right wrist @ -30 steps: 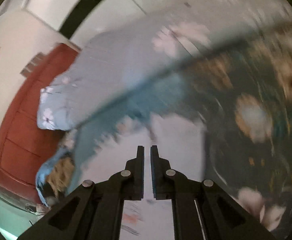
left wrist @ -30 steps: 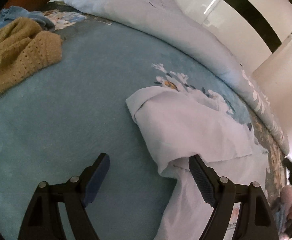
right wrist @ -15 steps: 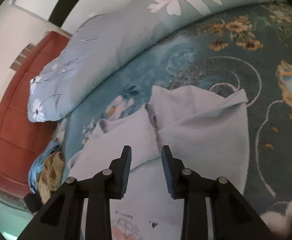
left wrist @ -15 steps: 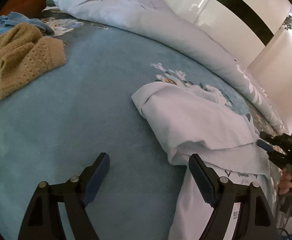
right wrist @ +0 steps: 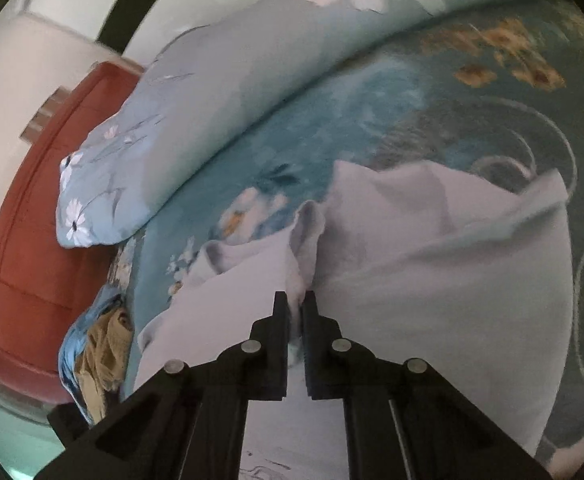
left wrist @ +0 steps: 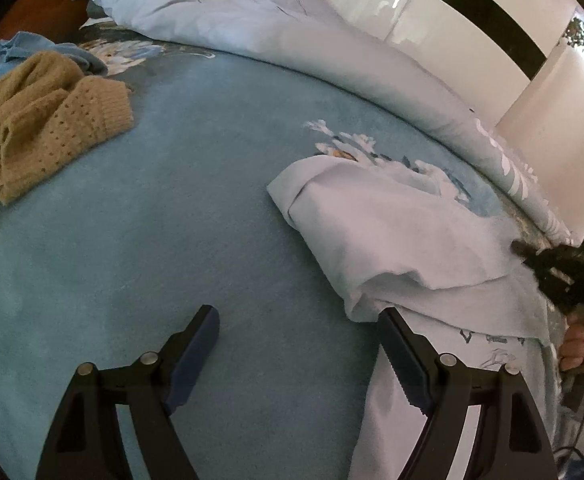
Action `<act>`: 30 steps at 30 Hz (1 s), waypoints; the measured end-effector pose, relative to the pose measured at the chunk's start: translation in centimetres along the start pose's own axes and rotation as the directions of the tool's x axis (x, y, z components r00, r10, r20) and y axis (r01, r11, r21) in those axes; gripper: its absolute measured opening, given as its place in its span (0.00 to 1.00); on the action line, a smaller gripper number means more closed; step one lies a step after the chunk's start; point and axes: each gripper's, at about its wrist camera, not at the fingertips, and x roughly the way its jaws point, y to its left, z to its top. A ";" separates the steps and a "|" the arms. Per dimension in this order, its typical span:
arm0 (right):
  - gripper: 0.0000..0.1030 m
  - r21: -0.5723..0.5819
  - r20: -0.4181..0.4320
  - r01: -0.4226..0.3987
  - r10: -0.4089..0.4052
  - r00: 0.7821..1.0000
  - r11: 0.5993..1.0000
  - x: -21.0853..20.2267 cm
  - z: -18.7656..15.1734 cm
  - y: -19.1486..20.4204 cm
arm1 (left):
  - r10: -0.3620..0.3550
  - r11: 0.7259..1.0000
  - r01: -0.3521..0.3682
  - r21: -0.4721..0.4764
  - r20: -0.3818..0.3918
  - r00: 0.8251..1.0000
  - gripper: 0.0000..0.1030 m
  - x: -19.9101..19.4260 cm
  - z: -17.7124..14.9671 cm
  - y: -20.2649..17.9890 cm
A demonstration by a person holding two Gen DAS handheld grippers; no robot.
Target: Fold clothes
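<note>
On the teal bedspread (left wrist: 163,240), towards its right side as seen from the left wrist camera, a pale white garment (left wrist: 396,240) was spread, partly folded over itself, with a rolled edge turned towards the middle of the bed. The left gripper (left wrist: 298,336) was held low over the bedspread with its jaws spread wide and nothing between them; its right finger (left wrist: 402,356) was seen just beside the near fold of the garment, though whether it touched the cloth could not be told. The left finger was over bare bedspread.

In the right wrist view, the right gripper (right wrist: 296,312) was drawn almost closed, and a bunched ridge of the white garment (right wrist: 432,264) was pinched between its fingertips. The cloth rose in a small crest just ahead of the tips, and flatter panels lay to either side. The same gripper (left wrist: 552,268) was seen from the left wrist camera at the far right edge of the garment, with the person's hand (left wrist: 580,340) behind it.

A mustard knitted sweater (left wrist: 39,120) was heaped near the far left corner of the bed, well apart from the white garment, with a blue garment (left wrist: 19,50) touching it behind. A light blue floral duvet (left wrist: 251,28) was bunched along the far edge of the bed. A reddish-brown wooden panel (right wrist: 31,240) was seen beyond that end.
</note>
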 end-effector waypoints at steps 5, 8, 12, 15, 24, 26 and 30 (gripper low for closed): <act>0.05 -0.114 0.120 -0.080 0.094 0.988 0.990 -4.9 0.4 2.2 | 0.009 1.000 -0.009 0.022 -0.005 1.000 0.82 0.1 0.1 0.0; 0.05 -0.113 0.181 -0.061 0.081 0.980 0.992 -8.0 0.5 1.0 | 0.020 0.999 -0.019 0.030 -0.010 1.000 0.82 0.1 0.3 -0.1; 0.05 -0.070 0.205 0.006 0.008 0.979 0.998 -10.7 -0.6 -2.5 | 0.038 0.998 -0.038 0.040 -0.009 0.999 0.82 0.2 0.3 -0.3; 0.05 -0.006 0.172 0.053 -0.051 0.984 0.999 -10.5 -1.9 -5.2 | 0.039 0.998 -0.038 0.043 -0.011 0.999 0.82 0.2 0.3 -0.3; 0.08 0.094 0.085 0.126 -0.134 0.987 0.988 -8.6 -4.1 -8.5 | 0.030 0.999 -0.029 0.041 -0.022 0.999 0.82 -0.5 0.3 -0.1; 0.12 0.109 0.091 0.115 -0.125 0.988 0.987 -9.4 -4.3 -8.3 | 0.006 1.000 -0.005 0.021 -0.026 1.000 0.82 -1.5 0.0 0.3; 0.31 0.029 0.093 0.120 -0.123 0.988 0.992 -12.3 -6.7 -6.4 | -0.097 0.995 0.097 -0.009 -0.021 0.995 0.82 -4.5 -1.5 1.0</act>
